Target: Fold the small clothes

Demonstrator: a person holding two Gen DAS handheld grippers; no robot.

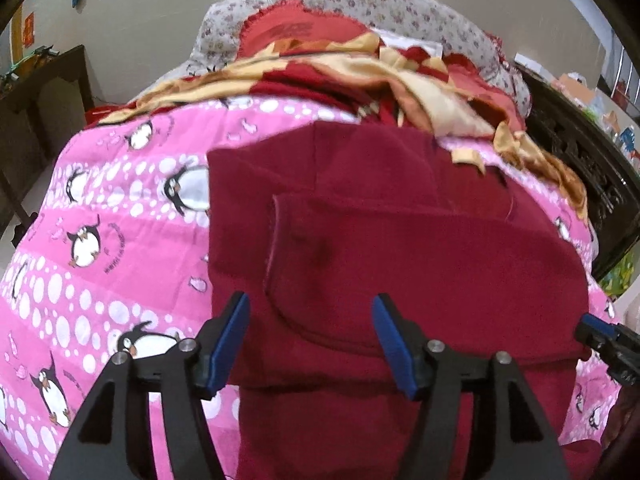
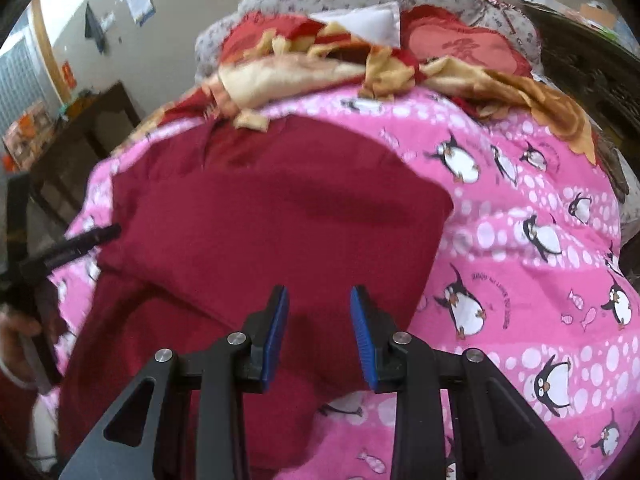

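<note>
Plainly laid flat on the bed: a maroon garment (image 1: 400,248), soft matte fleece-like knit, folded over itself with a rounded flap edge on top and a straight left side. Spread beneath it, a pink quilt (image 1: 100,208) printed with penguins and white dots, faintly stitched in bands. Heaped beyond it toward the headboard, a crumpled red-and-gold blanket (image 1: 360,76), plush and glossy, plus a red fringed cushion (image 1: 296,28) against a grey floral padded headboard (image 1: 360,0).

Hovering over the near edge of the garment, the left hand-held gripper (image 1: 310,344), blue ribbed pads (image 1: 228,344) set wide apart, nothing between them. Likewise poised over the garment's lower right corner, the right hand-held gripper (image 2: 320,336), blue pads (image 2: 276,336) parted, empty.

Around the bed: beige wall (image 1: 168,20) with papers pinned up, dark wooden furniture (image 1: 44,92) at left, carved dark wood bed frame (image 1: 580,160) at right
</note>
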